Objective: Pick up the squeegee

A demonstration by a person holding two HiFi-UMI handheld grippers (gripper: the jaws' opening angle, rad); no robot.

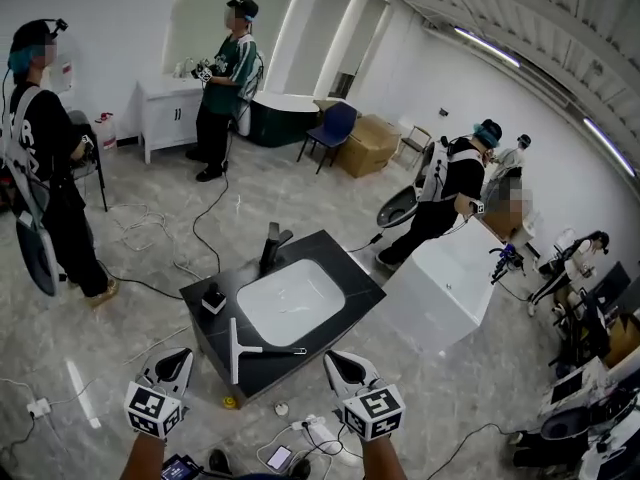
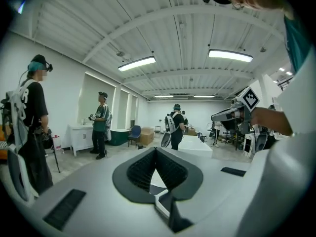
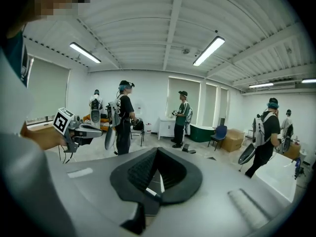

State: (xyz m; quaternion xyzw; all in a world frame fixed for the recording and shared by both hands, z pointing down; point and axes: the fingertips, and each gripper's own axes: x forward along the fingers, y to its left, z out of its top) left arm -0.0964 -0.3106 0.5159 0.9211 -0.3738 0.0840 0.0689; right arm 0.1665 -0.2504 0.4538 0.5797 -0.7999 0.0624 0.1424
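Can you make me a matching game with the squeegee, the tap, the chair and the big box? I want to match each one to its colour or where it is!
Things:
1. squeegee
2. tap
3. chair
4. cardboard box

Colour or place:
A. blue
B. stands upright behind the white basin
C. brown, right next to the chair
D. lies flat on the black counter, in front of the basin

Right pairs: 1-D, 2-B, 3-A, 4-C.
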